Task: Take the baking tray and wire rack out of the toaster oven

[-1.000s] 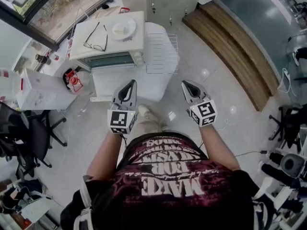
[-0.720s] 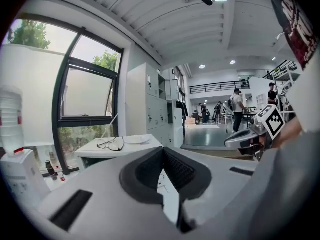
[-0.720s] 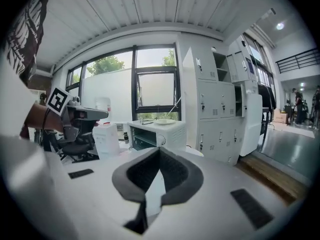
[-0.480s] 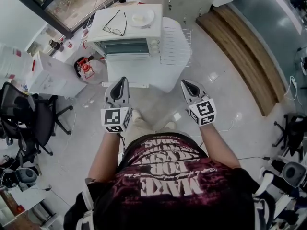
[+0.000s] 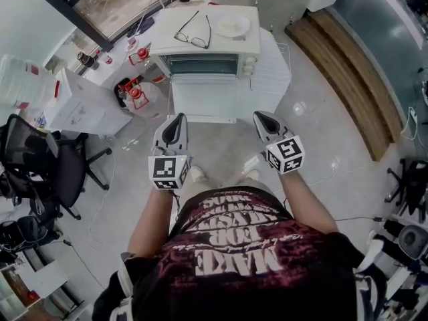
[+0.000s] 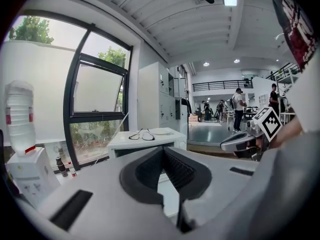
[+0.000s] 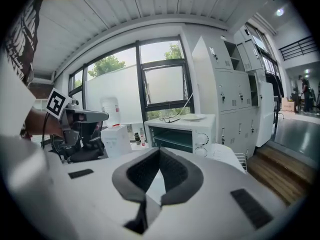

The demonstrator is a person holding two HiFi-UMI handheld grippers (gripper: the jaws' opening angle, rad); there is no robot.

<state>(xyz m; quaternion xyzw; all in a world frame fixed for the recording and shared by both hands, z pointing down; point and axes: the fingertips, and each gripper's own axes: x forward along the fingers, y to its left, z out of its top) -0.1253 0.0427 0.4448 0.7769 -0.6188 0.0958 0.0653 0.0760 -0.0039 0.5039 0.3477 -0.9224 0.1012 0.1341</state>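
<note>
The white toaster oven [image 5: 208, 45] stands on a white table [image 5: 214, 102], its dark front facing me; the right gripper view shows the oven [image 7: 180, 134] ahead too. A wire rack [image 5: 273, 64] lies on the table just right of the oven, reaching over the edge. I cannot make out a baking tray. My left gripper [image 5: 176, 122] and right gripper [image 5: 259, 118] hang side by side in the air before the table, well short of the oven. Both are shut with nothing between the jaws.
Spectacles [image 5: 192, 31] and a small plate [image 5: 232, 26] rest on top of the oven. A white box [image 5: 85, 105] and red items [image 5: 136, 92] sit on the floor at left, near a black chair [image 5: 40, 162]. A wooden step [image 5: 344, 72] runs along the right.
The oven and table have slid from the upper left of the head view to straight ahead, between the grippers. Both grippers were carried along level and stayed shut.
</note>
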